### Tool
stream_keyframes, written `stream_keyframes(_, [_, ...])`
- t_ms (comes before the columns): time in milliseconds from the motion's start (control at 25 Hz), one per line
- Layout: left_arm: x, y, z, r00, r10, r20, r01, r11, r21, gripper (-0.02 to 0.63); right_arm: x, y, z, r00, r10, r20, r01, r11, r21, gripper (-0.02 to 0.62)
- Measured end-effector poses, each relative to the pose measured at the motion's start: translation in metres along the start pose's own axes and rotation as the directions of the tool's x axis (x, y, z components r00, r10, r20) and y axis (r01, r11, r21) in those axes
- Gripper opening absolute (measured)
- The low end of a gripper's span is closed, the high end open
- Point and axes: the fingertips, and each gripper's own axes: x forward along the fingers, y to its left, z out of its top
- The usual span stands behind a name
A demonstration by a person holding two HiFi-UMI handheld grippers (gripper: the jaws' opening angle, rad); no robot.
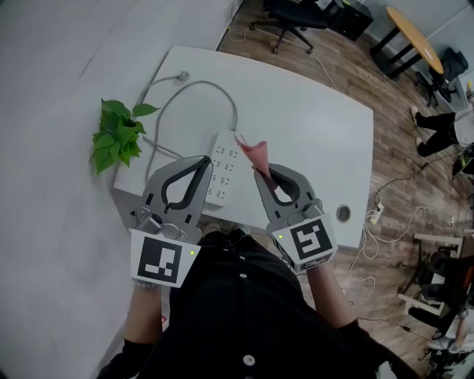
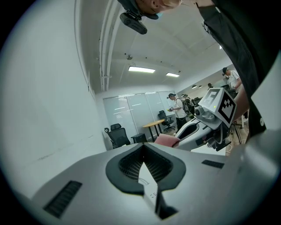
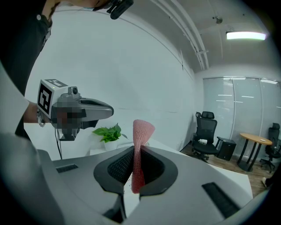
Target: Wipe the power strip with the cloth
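A white power strip (image 1: 224, 164) lies on the white table (image 1: 311, 126), its grey cable (image 1: 194, 87) looping to the back left. My right gripper (image 1: 261, 167) is shut on a pink cloth (image 1: 254, 152), which sticks up past the jaw tips over the strip's right edge. In the right gripper view the cloth (image 3: 140, 145) stands pinched between the jaws. My left gripper (image 1: 204, 161) is shut with nothing in it, held above the strip's near left part. A sliver of the white strip (image 2: 147, 182) shows below its closed jaws.
A small green plant (image 1: 118, 133) stands at the table's left edge by the wall. A round grommet (image 1: 343, 213) sits near the table's front right. Office chairs (image 1: 292, 18) and a wooden table (image 1: 415, 33) stand on the floor beyond. People stand far off in the left gripper view.
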Motion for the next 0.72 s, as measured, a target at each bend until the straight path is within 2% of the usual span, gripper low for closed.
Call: stream_keyframes(720, [-0.0024, -0.0027, -0.0029, 1.000, -0.003, -0.014, 0.003, 1.000, 0.010, 0.014, -0.0028, 0.0038, 0.0003, 1.000, -0.002, 0.003, 0.002, 1.000, -0.021, 0.048])
